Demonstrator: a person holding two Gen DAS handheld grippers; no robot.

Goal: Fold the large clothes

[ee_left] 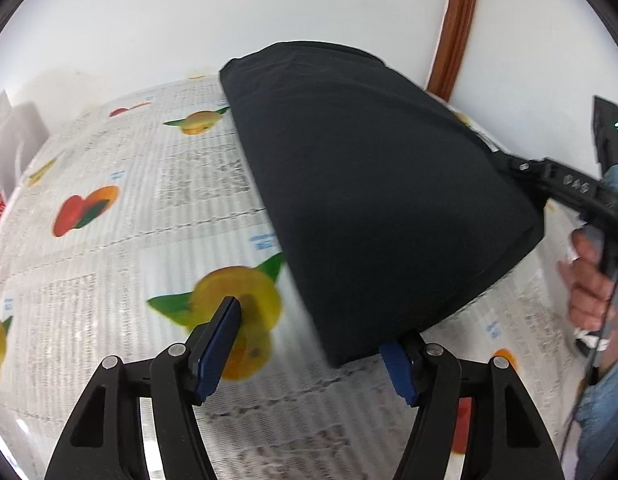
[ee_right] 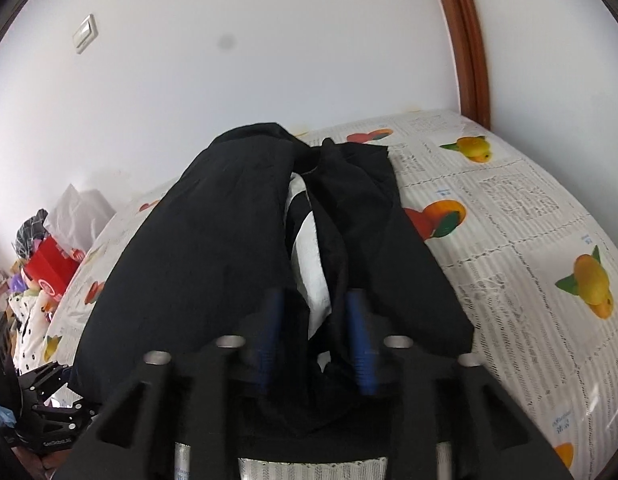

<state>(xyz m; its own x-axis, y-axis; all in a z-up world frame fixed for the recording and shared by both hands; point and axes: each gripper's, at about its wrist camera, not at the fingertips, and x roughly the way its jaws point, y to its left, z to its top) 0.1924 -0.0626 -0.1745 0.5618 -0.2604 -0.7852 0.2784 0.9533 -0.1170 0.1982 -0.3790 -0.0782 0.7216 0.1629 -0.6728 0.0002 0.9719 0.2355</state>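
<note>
A black garment (ee_left: 373,200) lies folded into a thick bundle on a bed covered by a fruit-print sheet (ee_left: 129,240). My left gripper (ee_left: 311,328) is open at the bundle's near corner. Its left finger (ee_left: 219,344) is over the bare sheet, and the cloth corner covers the tip of its right finger (ee_left: 397,372). In the right wrist view the garment (ee_right: 213,248) shows a white patch (ee_right: 309,264) along its middle fold. My right gripper (ee_right: 313,320) is open over that fold, its blue pads (ee_right: 359,336) apart with cloth lying between them. A hand (ee_left: 589,284) holds it at the bundle's right edge.
A white wall and a brown wooden frame (ee_right: 465,40) stand behind the bed. Beside the bed on the left is a pile with a red box (ee_right: 49,272), a white bag (ee_right: 81,208) and spotted cloth (ee_right: 29,320). Open sheet (ee_right: 529,240) lies to the right of the garment.
</note>
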